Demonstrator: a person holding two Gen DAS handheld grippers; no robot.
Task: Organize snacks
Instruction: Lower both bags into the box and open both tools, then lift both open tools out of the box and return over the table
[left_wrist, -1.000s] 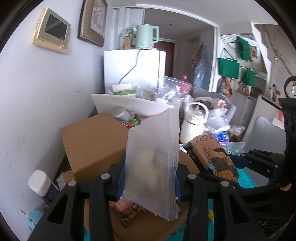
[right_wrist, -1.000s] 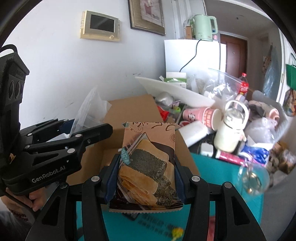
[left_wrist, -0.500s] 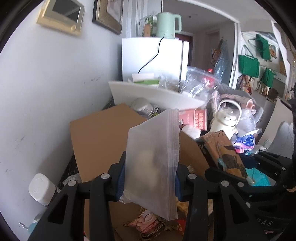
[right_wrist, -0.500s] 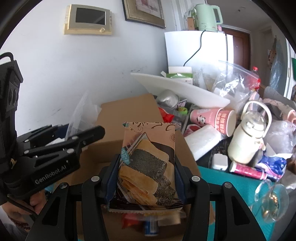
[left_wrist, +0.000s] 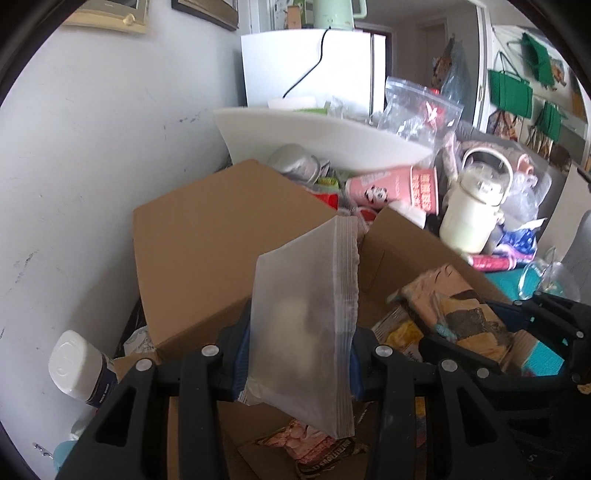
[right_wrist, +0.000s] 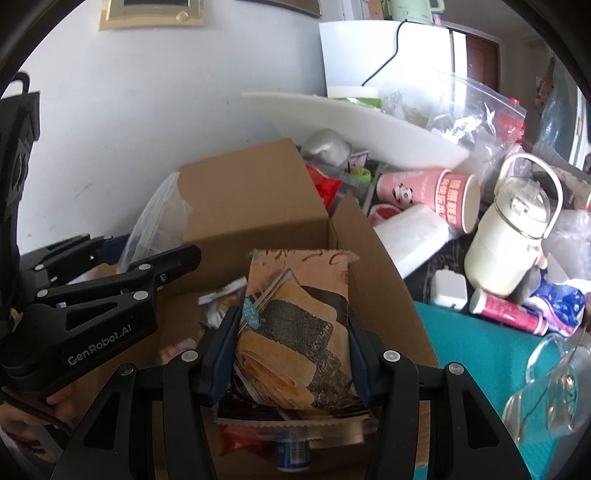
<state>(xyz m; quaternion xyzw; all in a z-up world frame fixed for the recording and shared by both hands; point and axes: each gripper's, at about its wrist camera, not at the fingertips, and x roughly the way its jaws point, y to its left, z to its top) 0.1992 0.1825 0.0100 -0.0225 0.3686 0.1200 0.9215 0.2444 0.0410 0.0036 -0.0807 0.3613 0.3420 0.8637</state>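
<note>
Your left gripper (left_wrist: 299, 354) is clamped on a frosted translucent zip-seal pouch (left_wrist: 306, 325), held upright with its ribbed seal edge to the right and something pale and blurry inside. Your right gripper (right_wrist: 291, 350) is clamped on a tan snack packet printed with seaweed crackers (right_wrist: 295, 332), upright, serrated top edge up. Both packets hang over the open brown cardboard box (right_wrist: 255, 206), whose back flap stands up against the white wall (left_wrist: 92, 147). Down in the box you see a pink-and-brown wrapped snack (left_wrist: 314, 443) in the left view, and a red wrapper with a small blue-labelled can (right_wrist: 291, 452) under the cracker packet in the right view. The left gripper also shows at the left of the right view (right_wrist: 122, 258), pouch between its fingers. Behind the box: curved white tray (right_wrist: 351, 122), pink paper cup with a panda (right_wrist: 424, 192) lying on its side, cream jug with a loop handle (right_wrist: 513, 236). A white-capped bottle (left_wrist: 79, 369) sits left of the box, near the wall. Teal mat (right_wrist: 472, 347) right of the box.
</note>
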